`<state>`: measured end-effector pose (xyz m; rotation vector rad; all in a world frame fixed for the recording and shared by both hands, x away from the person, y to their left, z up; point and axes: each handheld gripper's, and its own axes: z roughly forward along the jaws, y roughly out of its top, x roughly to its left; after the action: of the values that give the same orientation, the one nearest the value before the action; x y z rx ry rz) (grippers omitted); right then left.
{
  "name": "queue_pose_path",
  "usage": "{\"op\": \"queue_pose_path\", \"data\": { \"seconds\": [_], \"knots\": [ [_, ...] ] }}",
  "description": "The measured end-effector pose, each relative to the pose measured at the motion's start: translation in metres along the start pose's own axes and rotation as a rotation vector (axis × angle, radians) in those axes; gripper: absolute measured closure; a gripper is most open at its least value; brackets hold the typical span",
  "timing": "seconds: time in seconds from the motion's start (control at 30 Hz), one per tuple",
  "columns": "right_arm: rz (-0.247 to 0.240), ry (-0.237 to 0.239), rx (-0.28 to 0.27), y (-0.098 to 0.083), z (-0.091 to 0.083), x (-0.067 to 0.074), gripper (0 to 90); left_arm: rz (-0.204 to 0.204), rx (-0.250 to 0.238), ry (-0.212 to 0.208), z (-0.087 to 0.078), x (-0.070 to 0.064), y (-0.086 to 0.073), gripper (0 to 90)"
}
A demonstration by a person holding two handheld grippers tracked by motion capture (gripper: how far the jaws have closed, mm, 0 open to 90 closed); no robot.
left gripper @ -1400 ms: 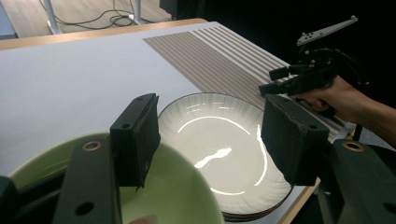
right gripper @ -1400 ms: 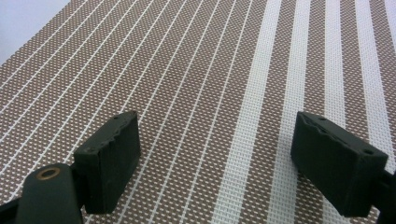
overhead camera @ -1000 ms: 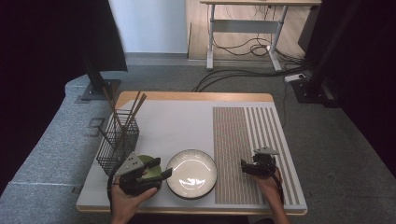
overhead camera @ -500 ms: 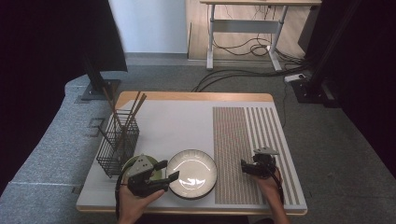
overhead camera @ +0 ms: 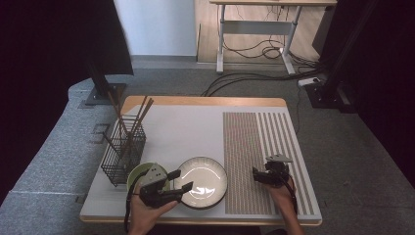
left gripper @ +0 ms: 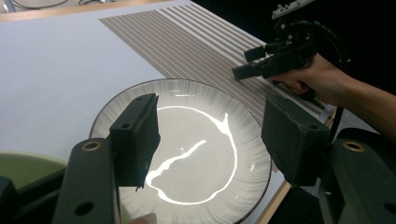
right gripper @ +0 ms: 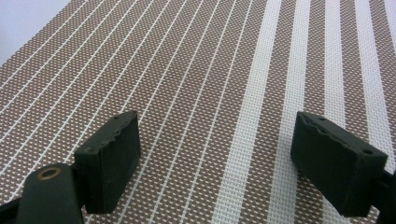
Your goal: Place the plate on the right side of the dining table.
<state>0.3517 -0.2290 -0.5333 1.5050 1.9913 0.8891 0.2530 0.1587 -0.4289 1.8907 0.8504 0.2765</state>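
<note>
A white plate (overhead camera: 208, 178) with a dark rim lies at the table's front middle, and a green bowl (overhead camera: 137, 172) sits just left of it. My left gripper (overhead camera: 180, 180) hovers over the plate's left edge, open and holding nothing. In the left gripper view its jaws (left gripper: 215, 135) straddle the plate (left gripper: 196, 186), with the bowl (left gripper: 23, 163) at the lower left. My right gripper (overhead camera: 258, 176) rests low over the striped placemat (overhead camera: 259, 142), open and holding nothing. In the right gripper view the gripper (right gripper: 219, 149) has just the mat's weave (right gripper: 210, 70) between its jaws.
A black wire basket (overhead camera: 122, 156) holding several chopsticks (overhead camera: 132, 120) stands at the left, just behind the bowl. The white table top (overhead camera: 181, 132) stretches behind the plate. In the left gripper view the right gripper (left gripper: 243, 63) and its hand appear at the upper right.
My left gripper has moved right, from above the green bowl to over the plate's left edge, uncovering the bowl. The right gripper has stayed put.
</note>
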Motion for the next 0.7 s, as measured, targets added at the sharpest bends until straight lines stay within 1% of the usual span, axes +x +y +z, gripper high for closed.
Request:
{"op": "queue_pose_path", "data": {
  "seconds": [0.2,0.37,0.5,0.7],
  "knots": [
    [0.0,0.0,0.0,0.0,0.0,0.0,16.2,0.016,0.02,-0.014,0.007,-0.006,-0.003,36.7],
    [-0.001,0.0,-0.001,0.0,0.0,0.0,16.2,0.029,0.022,-0.024,0.013,-0.011,-0.005,37.0],
    [0.0,0.0,0.0,0.0,0.0,0.0,16.2,0.026,0.041,-0.031,0.019,-0.012,-0.008,36.9],
    [0.0,0.0,-0.001,0.0,0.0,0.0,16.2,0.027,0.056,-0.04,0.025,-0.014,-0.01,36.9]
  ]
}}
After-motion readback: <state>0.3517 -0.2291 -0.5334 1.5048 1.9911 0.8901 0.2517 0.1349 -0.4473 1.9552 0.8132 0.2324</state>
